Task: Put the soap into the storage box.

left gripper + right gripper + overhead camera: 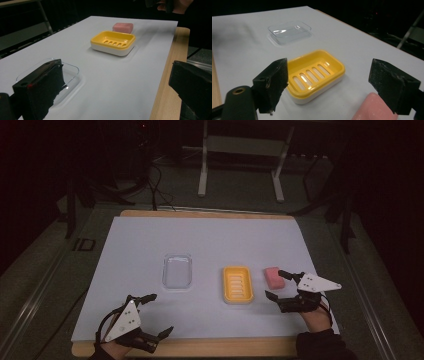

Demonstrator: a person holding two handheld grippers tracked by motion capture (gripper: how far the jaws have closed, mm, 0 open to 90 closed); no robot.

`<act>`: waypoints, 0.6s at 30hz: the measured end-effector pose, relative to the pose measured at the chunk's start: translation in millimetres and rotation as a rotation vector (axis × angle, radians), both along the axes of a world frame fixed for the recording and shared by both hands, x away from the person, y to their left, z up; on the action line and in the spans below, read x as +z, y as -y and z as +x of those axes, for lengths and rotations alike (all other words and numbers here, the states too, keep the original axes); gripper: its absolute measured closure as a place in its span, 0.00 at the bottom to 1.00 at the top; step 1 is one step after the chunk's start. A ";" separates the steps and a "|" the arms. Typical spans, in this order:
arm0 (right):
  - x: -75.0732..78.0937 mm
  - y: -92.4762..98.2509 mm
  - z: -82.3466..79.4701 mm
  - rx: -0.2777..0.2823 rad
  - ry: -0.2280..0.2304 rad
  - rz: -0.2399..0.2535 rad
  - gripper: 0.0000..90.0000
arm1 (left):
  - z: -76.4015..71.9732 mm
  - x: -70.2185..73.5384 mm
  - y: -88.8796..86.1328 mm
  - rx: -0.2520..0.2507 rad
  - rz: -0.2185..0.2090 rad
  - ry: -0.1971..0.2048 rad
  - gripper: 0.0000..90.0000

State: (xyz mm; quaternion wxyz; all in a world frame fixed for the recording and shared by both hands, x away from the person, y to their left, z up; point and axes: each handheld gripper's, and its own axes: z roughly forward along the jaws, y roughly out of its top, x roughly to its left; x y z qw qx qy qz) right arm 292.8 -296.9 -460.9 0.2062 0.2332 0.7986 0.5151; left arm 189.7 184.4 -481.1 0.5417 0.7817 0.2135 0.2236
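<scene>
- Right claw [274, 284]: jaws wide, nothing held, beside the pink soap [274, 277]; one jaw tip touching or nearly touching it.
- Soap: on the worktop [150, 245], just right of the yellow soap dish [237, 284], long axis running away from the person.
- Left claw [161, 315]: wide, empty, well apart.

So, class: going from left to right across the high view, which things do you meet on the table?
Left hand-held gripper → clear tray → yellow soap dish → pink soap → right hand-held gripper.
</scene>
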 end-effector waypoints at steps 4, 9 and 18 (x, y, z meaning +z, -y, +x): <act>-1.5 0.1 2.1 -0.024 -0.033 -0.010 0.18 | -0.2 -0.1 0.4 -0.001 0.002 0.000 0.01; -2.8 -1.0 4.0 -0.031 -0.040 -0.039 0.17 | 0.0 -0.4 0.8 -0.001 0.004 -0.002 0.01; -10.4 -1.4 14.3 -0.139 -0.127 -0.181 0.16 | 0.0 -0.5 1.0 0.000 0.008 -0.001 0.01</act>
